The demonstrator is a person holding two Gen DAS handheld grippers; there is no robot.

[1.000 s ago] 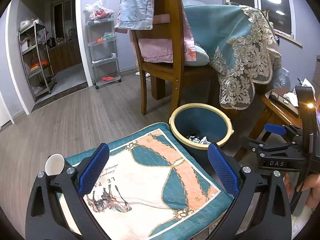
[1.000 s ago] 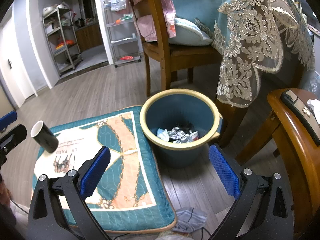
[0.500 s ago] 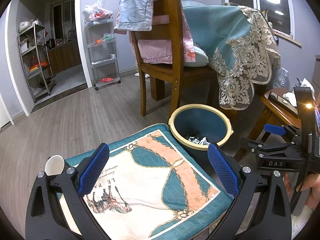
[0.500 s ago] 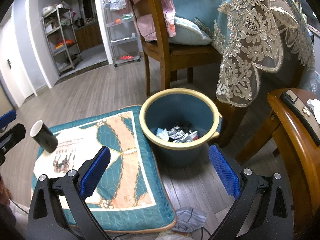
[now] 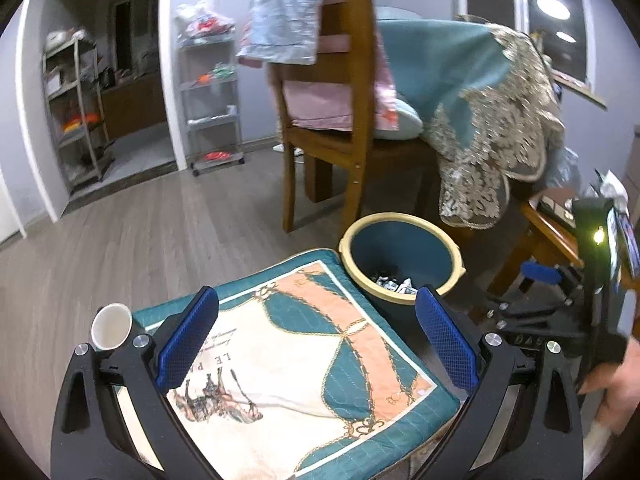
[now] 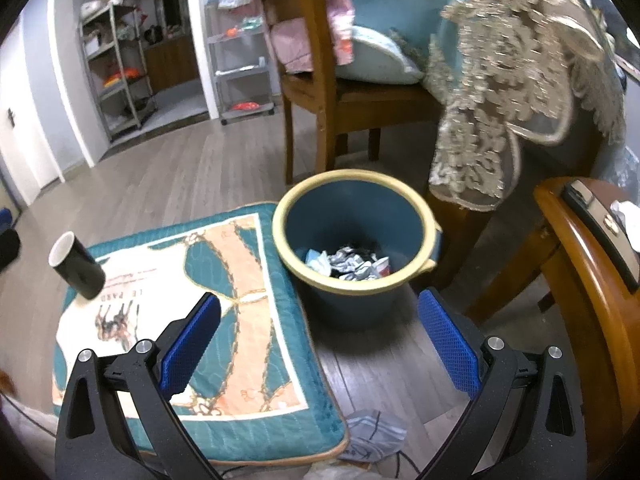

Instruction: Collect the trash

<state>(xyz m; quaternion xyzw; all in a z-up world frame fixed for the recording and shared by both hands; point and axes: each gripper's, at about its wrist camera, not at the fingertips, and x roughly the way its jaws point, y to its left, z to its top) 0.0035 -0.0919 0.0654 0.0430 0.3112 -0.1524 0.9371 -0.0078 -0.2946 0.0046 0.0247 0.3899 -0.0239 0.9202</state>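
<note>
Your left tool (image 5: 316,344) and right tool (image 6: 318,344) were both spread wide, gripping nothing. A black cup (image 6: 78,266) sat on the teal cushion (image 6: 248,304), the wooden chair (image 6: 320,92) behind. The blue bin (image 6: 356,236) touched the cushion's edge, crumpled silvery trash (image 6: 352,266) inside.

The wood-plank floor (image 6: 224,168) carries a teal patterned cushion (image 6: 240,320), a blue bin (image 6: 352,240) touching its edge, and a chair (image 6: 320,92).
</note>
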